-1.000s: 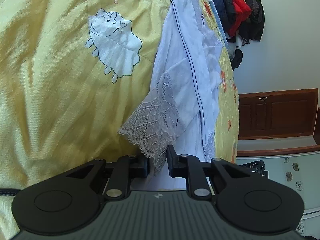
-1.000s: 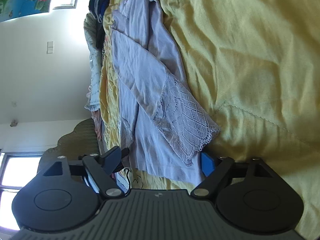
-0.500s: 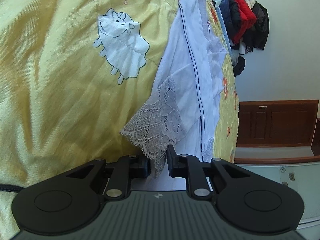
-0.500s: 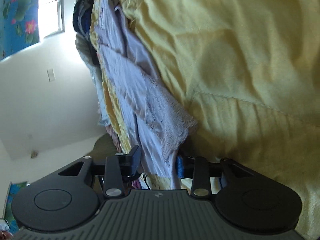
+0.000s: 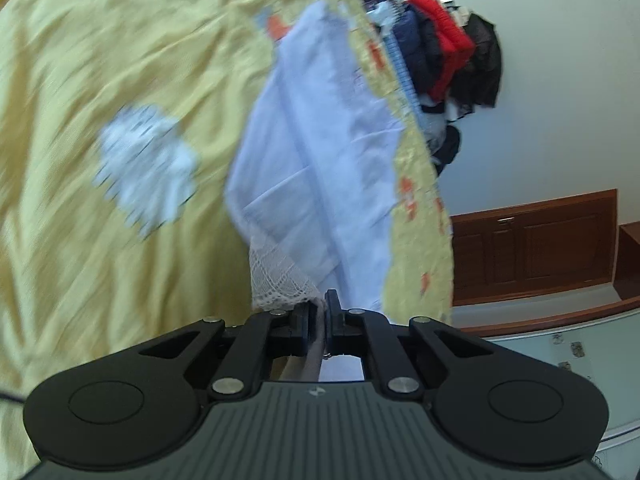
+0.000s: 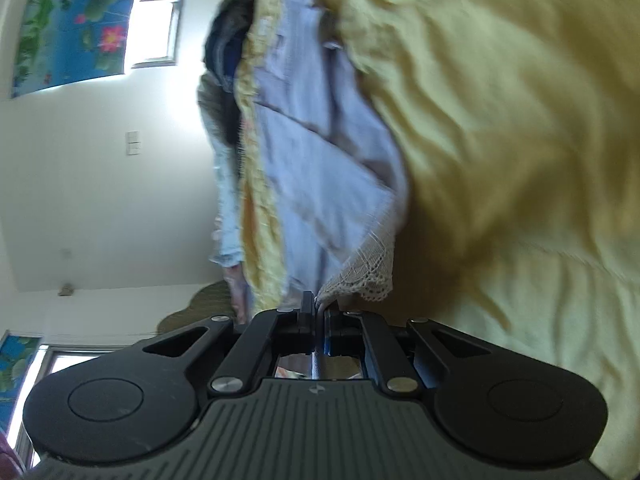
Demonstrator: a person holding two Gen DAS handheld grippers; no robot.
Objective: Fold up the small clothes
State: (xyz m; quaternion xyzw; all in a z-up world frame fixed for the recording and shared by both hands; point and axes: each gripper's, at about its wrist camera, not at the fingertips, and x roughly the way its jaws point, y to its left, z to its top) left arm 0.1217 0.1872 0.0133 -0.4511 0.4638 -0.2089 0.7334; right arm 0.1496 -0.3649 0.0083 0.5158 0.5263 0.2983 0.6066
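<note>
A pale lilac small garment [image 5: 320,140] lies on a yellow bedspread [image 5: 120,60], and each sleeve ends in a white lace cuff. In the left wrist view my left gripper [image 5: 323,306] has its jaws closing on one lace cuff [image 5: 280,276], the pads pressing the fabric, which is lifted off the bed. In the right wrist view the same garment [image 6: 320,168] runs up the bedspread [image 6: 500,120]. My right gripper [image 6: 318,306] is shut on the other lace cuff [image 6: 368,276], which is also raised. Both views are blurred.
A white sheep patch [image 5: 148,168] sits on the bedspread left of the garment. Piled clothes with a red jacket [image 5: 440,36] lie at the bed's far end. A wooden cabinet [image 5: 536,244] and a wall with a flower picture [image 6: 76,28] flank the bed.
Both grippers closed onto the lace cuffs, the right from wide open. The left rose and pulled its cuff up off the bedspread; the right cuff is bunched and lifted too.
</note>
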